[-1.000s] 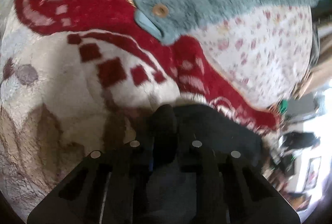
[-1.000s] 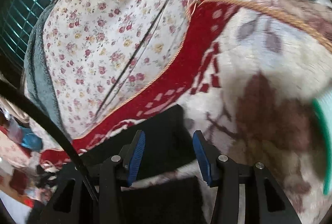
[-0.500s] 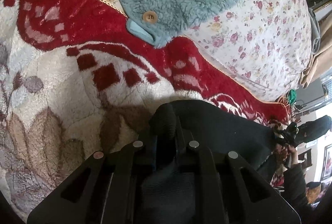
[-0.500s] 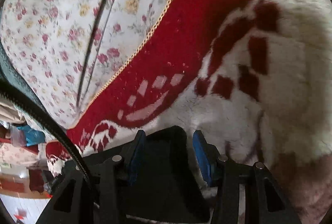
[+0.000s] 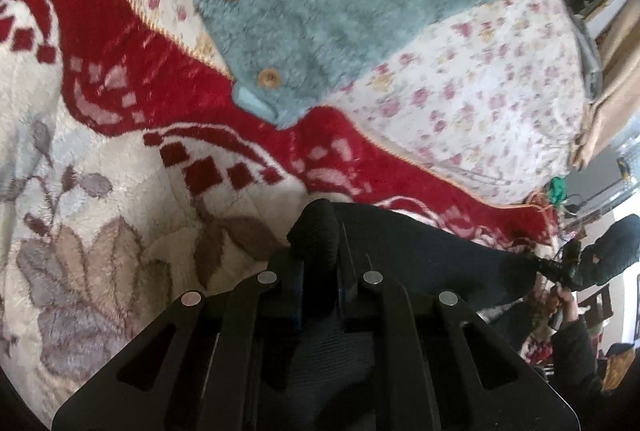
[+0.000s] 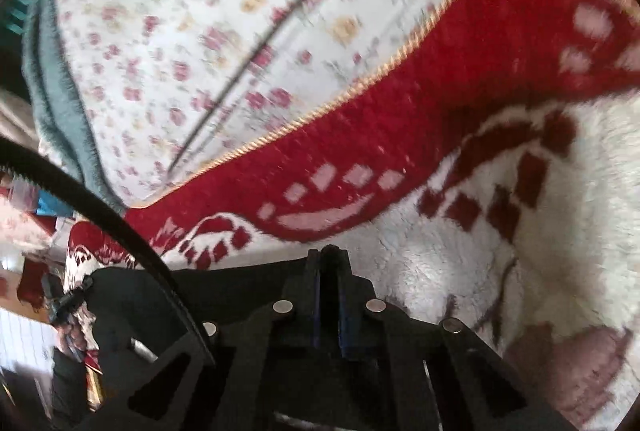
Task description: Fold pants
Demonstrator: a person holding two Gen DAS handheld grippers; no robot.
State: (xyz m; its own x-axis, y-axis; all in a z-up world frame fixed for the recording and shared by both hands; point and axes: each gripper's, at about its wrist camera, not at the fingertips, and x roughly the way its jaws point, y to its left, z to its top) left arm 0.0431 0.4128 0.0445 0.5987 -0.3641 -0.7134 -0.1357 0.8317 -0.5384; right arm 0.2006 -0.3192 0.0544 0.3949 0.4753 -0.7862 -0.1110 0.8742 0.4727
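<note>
Gripping black pants (image 5: 420, 243) — left gripper (image 5: 316, 251) clamped; right gripper (image 6: 330, 271) just closed on them; teal fleece jacket (image 5: 340, 11) in left view only.

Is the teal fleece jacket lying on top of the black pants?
No, the teal fleece jacket lies apart on the floral sheet, well away from the black pants.

black pants (image 5: 420, 247), bunched, on blanket (image 5: 120, 231)
</note>
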